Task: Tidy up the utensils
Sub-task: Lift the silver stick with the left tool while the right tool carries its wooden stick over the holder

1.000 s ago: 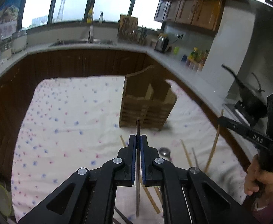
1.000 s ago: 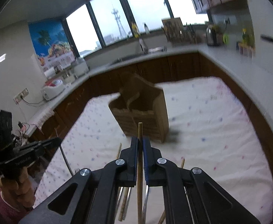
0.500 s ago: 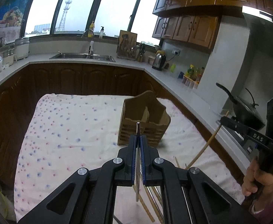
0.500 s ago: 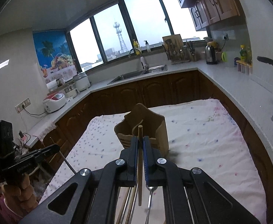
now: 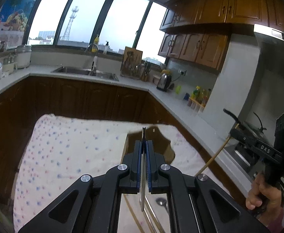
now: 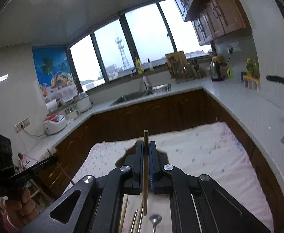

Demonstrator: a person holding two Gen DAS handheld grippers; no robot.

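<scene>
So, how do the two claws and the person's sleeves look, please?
Both claws, left and right, are matte black with silver bolts and blue pads. The right one shows white letters "DAS" and a green light. Its hand wears a pink sleeve.

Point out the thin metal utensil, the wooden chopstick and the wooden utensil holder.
Thin metal utensil (image 5: 143, 174): left wrist view, shaft between the pads.
Wooden chopstick (image 6: 145, 176): right wrist view, mid-shaft.
Wooden utensil holder (image 5: 164, 147): left wrist view, right wall.
</scene>
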